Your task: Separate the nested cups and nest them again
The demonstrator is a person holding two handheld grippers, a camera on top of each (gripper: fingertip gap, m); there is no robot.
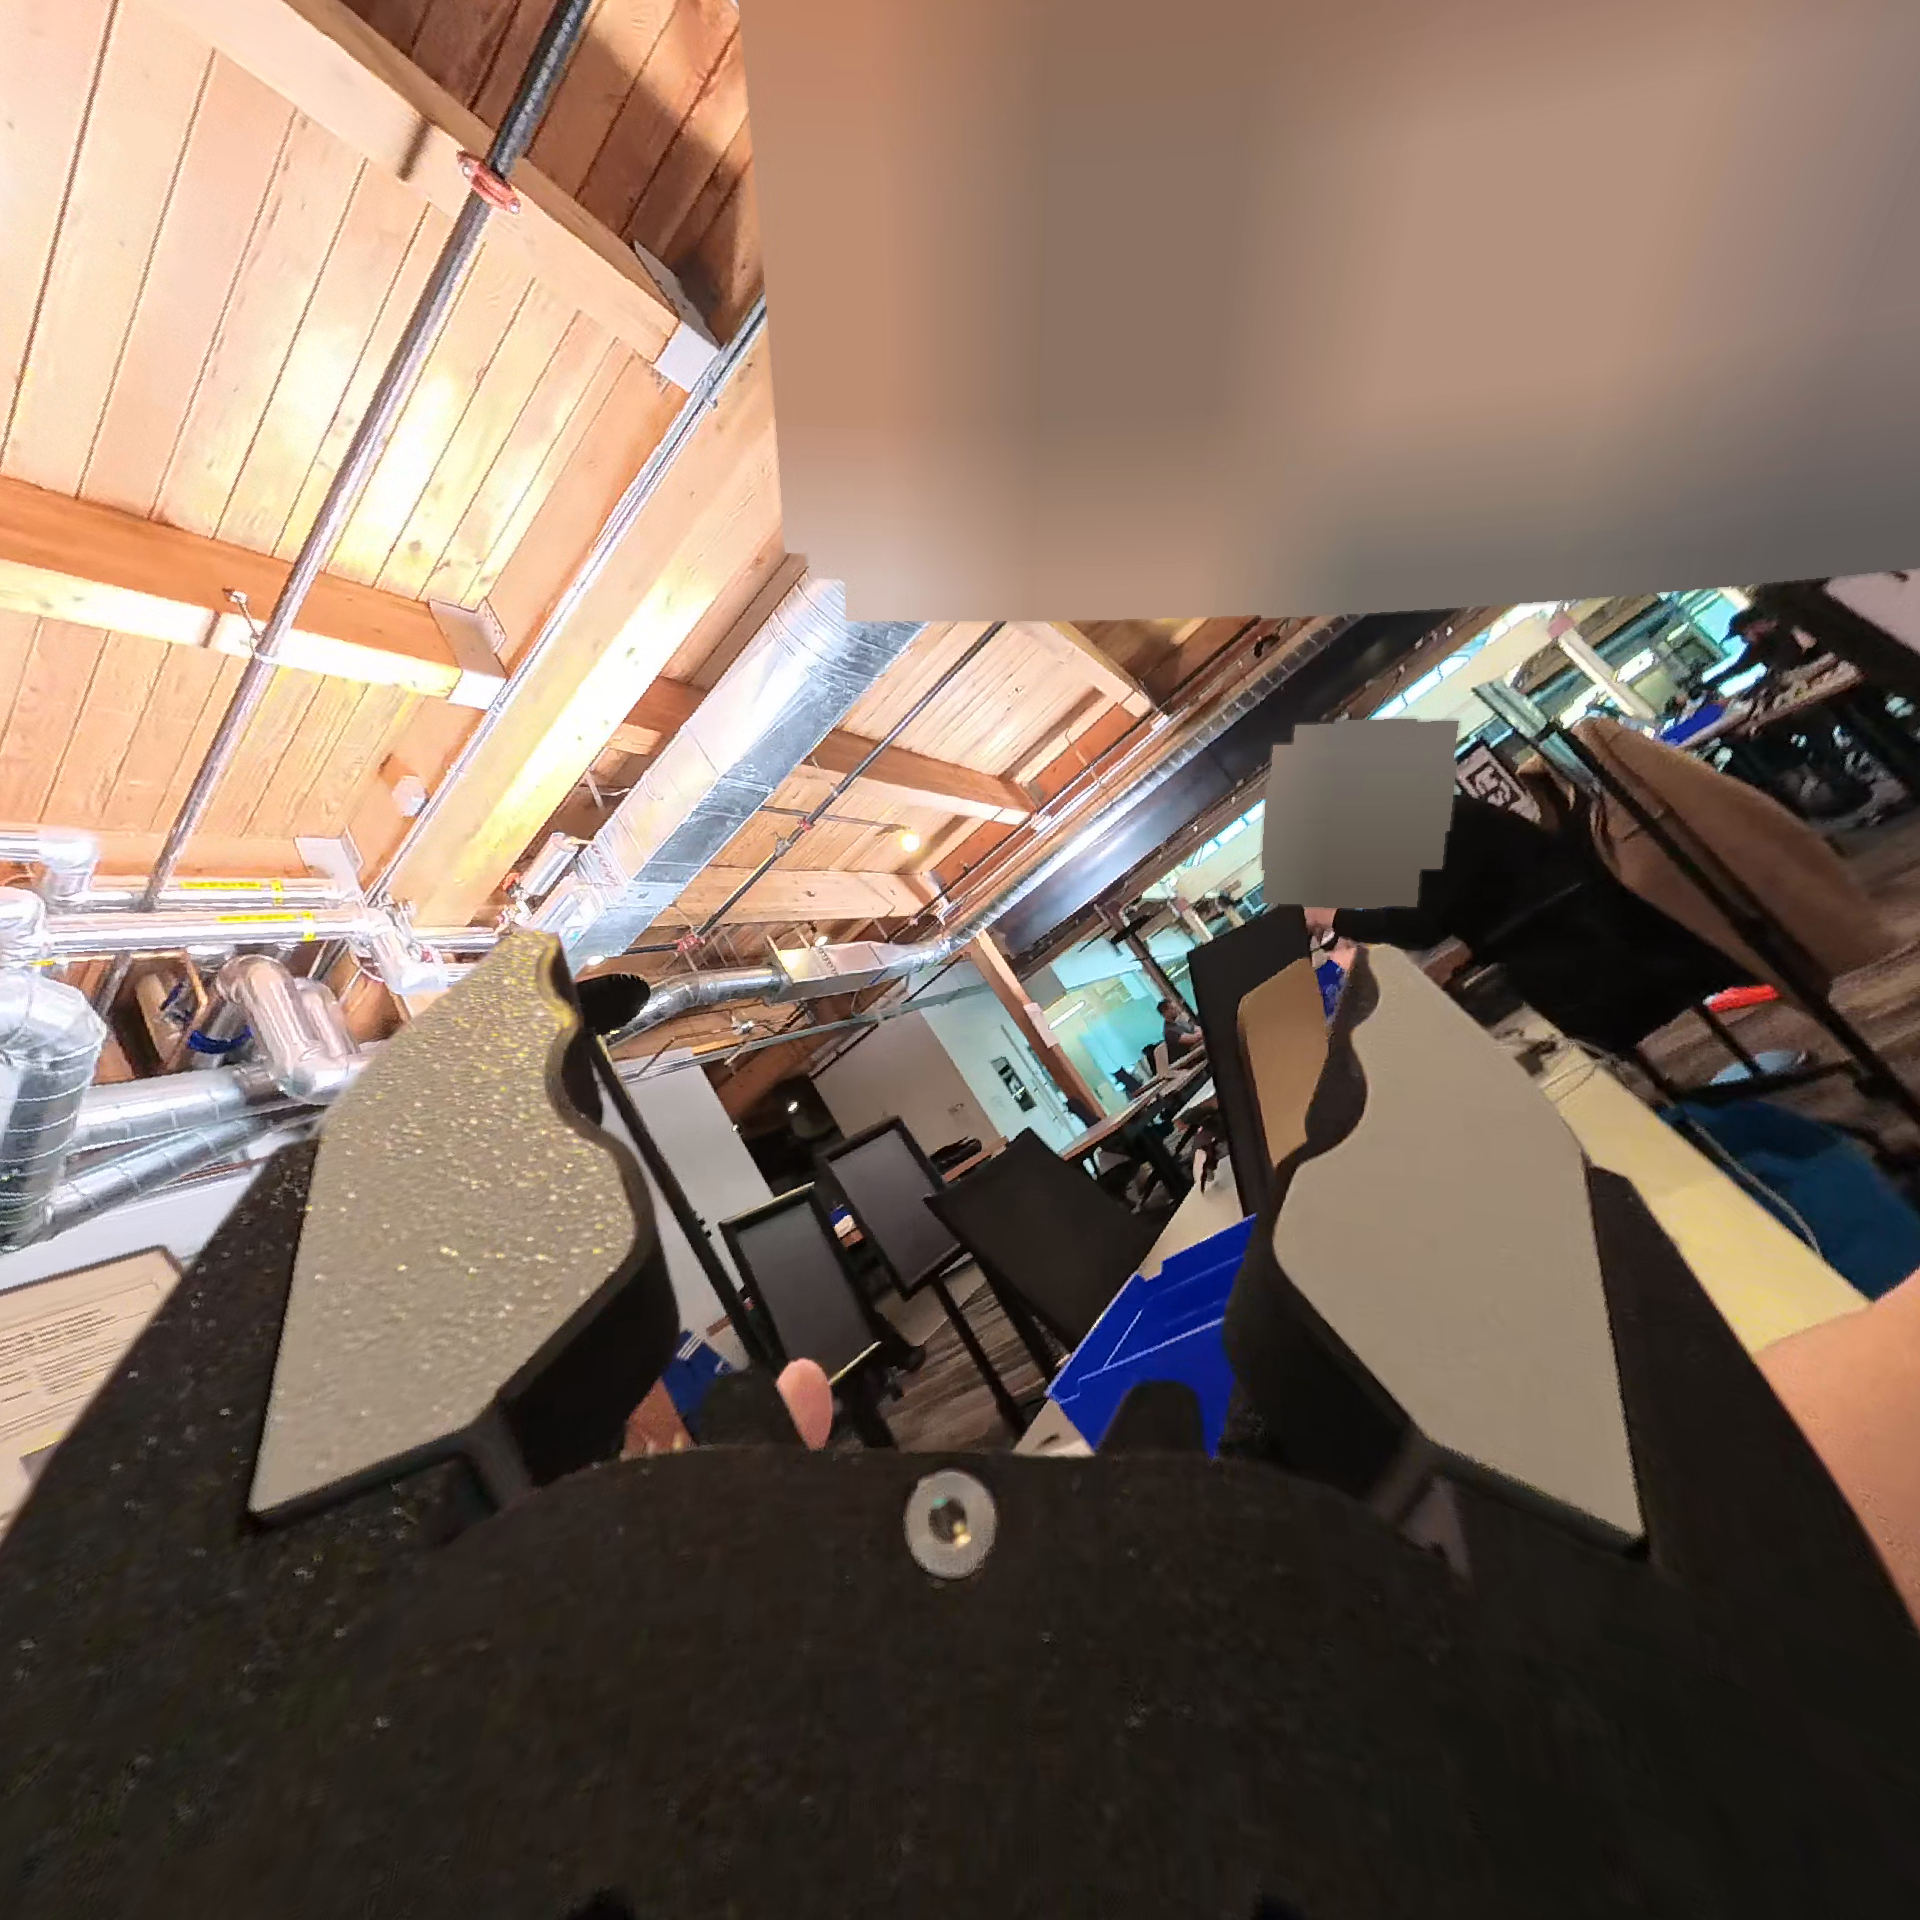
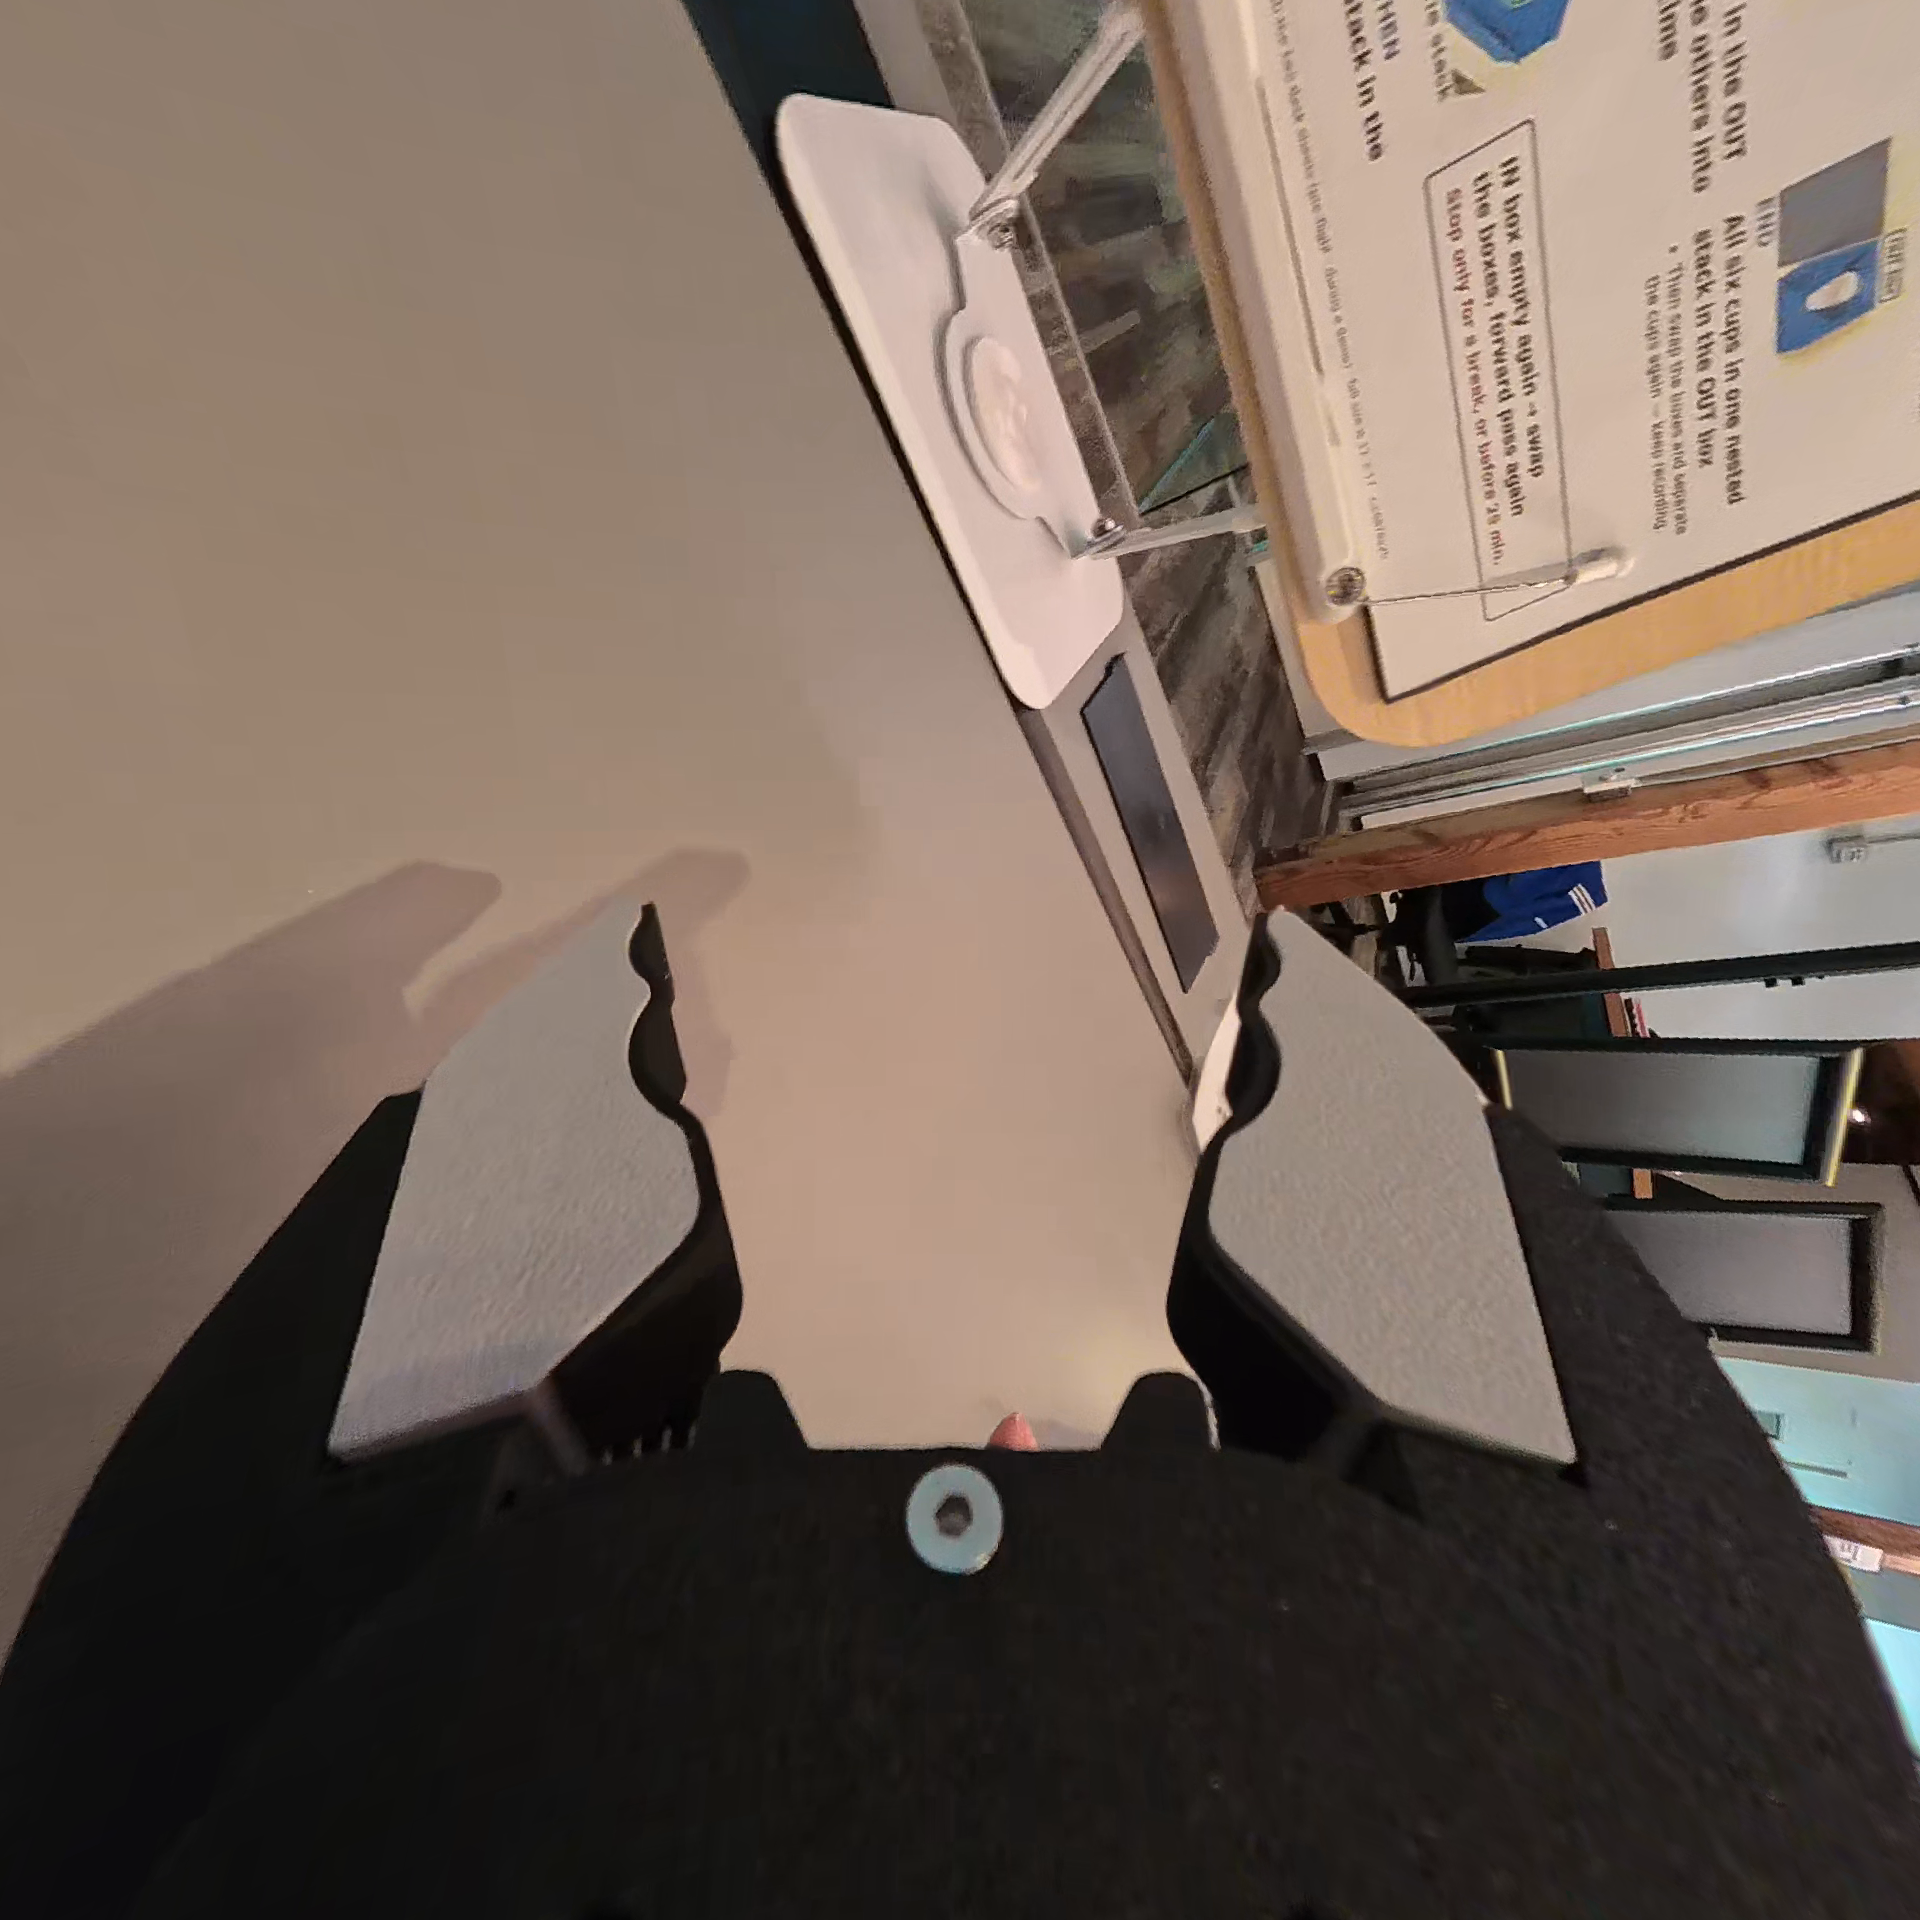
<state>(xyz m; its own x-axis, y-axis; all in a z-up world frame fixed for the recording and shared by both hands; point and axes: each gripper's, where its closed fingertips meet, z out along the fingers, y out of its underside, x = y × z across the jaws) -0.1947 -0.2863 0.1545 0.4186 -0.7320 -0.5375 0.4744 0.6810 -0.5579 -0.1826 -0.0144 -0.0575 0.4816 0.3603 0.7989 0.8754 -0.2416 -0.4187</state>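
Both grippers are spread wide and carry nothing. Seen through its own wrist camera, the left gripper (image 1: 956, 997), a black two-finger tool with flat grey pads, is tipped steeply upward toward a pale wooden plank ceiling (image 1: 312, 364) crossed by silver metal ducts (image 1: 748, 748), with only air between its fingers. Low between them shows a corner of a bright blue plastic bin (image 1: 1153, 1330) standing on a pale table edge (image 1: 1683, 1195), and a fingertip (image 1: 805, 1397) of the person holding the tool peeks up at the tool's base. The right gripper (image 2: 956, 966), of the same black and grey build, is likewise parted over a bare cream tabletop (image 2: 416, 520), its fingers throwing shadows on the surface.

No cups appear in either view; they may be in the blue bin, but its inside cannot be seen. With neither tool near any cup and both pointed away from the work, I judge that this is either the very start or a pause between passes, and nothing in the pictures settles how many cups are separated or nested again. Whatever remains, each tool would first have to swing back toward the bin.

As for writing, a white printed instruction sheet on a tan wooden board (image 2: 1558, 312) stands at the table's far edge, held on a white stand base (image 2: 935, 343); it bears black and red text with small blue pictures. A dark flat screen strip (image 2: 1148, 821) lies beside the base. No brand marks can be made out on the tools
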